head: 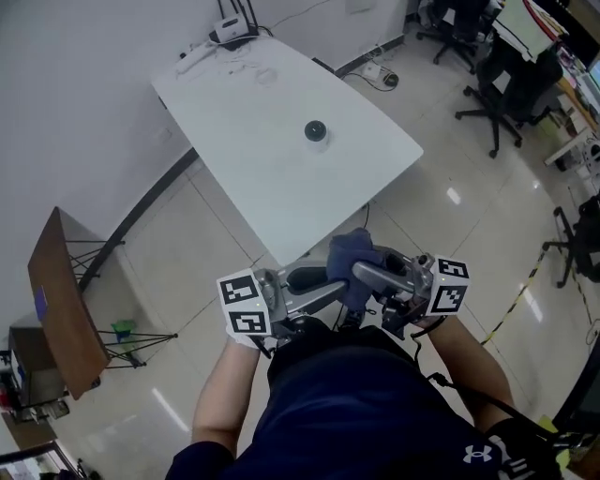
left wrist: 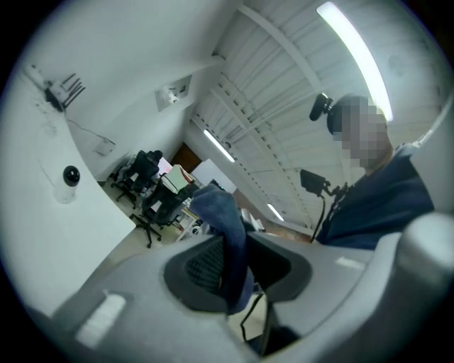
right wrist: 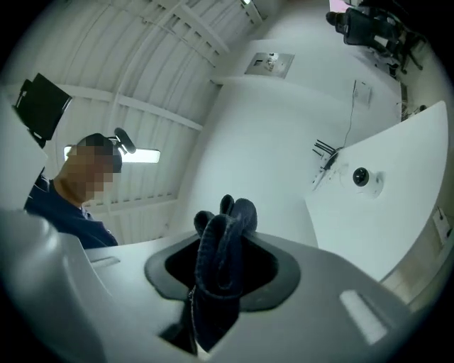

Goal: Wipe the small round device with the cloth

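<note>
The small round device (head: 315, 131), black on a white base, stands near the middle of the white table (head: 272, 178), well ahead of both grippers. It also shows in the left gripper view as the device (left wrist: 71, 175) and in the right gripper view as the device (right wrist: 361, 176). A dark blue cloth (head: 352, 255) is bunched between the two grippers, close to the person's chest. My left gripper (head: 323, 284) is shut on the cloth (left wrist: 228, 234). My right gripper (head: 367, 274) is also shut on the cloth (right wrist: 221, 244), whose folds stick up past the pads.
A router with antennas (head: 232, 28) and cables lie at the table's far end. Office chairs (head: 506, 89) stand at the upper right. A brown board on a stand (head: 64, 300) is at the left. Tiled floor lies between me and the table's near corner.
</note>
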The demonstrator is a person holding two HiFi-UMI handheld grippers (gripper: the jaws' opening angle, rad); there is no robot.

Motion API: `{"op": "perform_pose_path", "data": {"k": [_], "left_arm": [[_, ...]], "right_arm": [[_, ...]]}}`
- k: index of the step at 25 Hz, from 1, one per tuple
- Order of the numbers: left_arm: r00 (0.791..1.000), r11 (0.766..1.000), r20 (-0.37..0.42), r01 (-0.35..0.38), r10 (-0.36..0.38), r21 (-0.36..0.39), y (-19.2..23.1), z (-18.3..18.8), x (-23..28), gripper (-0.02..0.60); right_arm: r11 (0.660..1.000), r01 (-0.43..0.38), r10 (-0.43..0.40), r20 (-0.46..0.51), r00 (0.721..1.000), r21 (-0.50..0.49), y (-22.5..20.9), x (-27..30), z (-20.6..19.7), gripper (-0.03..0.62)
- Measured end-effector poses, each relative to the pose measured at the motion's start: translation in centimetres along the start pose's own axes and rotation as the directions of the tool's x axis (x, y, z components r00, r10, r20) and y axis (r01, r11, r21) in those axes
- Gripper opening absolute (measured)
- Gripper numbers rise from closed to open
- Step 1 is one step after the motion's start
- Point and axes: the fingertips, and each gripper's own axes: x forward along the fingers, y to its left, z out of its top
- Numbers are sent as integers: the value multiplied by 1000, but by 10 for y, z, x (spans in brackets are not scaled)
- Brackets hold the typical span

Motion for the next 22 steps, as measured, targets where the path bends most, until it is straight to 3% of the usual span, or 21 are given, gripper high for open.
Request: {"op": "perform_pose_path", "data": {"k": [3, 5, 8, 11, 13, 16, 19, 22], "left_arm": [[994, 994, 90, -58, 66, -91, 35, 12, -5, 96], [978, 982, 144, -129, 150, -140, 67, 22, -13, 116], [927, 942, 210, -274, 312, -192, 123, 34, -36, 130], [877, 905, 237, -379, 418, -196, 179, 46, -70, 138], [852, 881, 225, -456, 473, -124, 217, 57, -87, 134], [815, 816, 141, -574, 562, 65, 267, 81, -98, 123], [795, 769, 48, -599, 605, 222, 306, 96, -87, 128], [775, 739, -56, -574, 629, 354, 344, 100, -61, 168]], "right_arm": [[999, 39, -39, -4, 999, 30, -28, 12, 12, 108], [995, 92, -93, 14, 996, 42, -55, 20, 22, 106], [977, 205, -208, 72, 975, 51, -101, 29, 41, 106], [942, 334, -335, 89, 938, 29, -148, 40, 56, 107], [893, 447, -444, 66, 894, -45, -183, 47, 69, 107], [801, 579, -577, 62, 814, -149, -231, 53, 91, 107], [739, 644, -645, 69, 761, -196, -266, 53, 113, 107], [721, 669, -670, 66, 740, -182, -301, 54, 133, 107]]}}
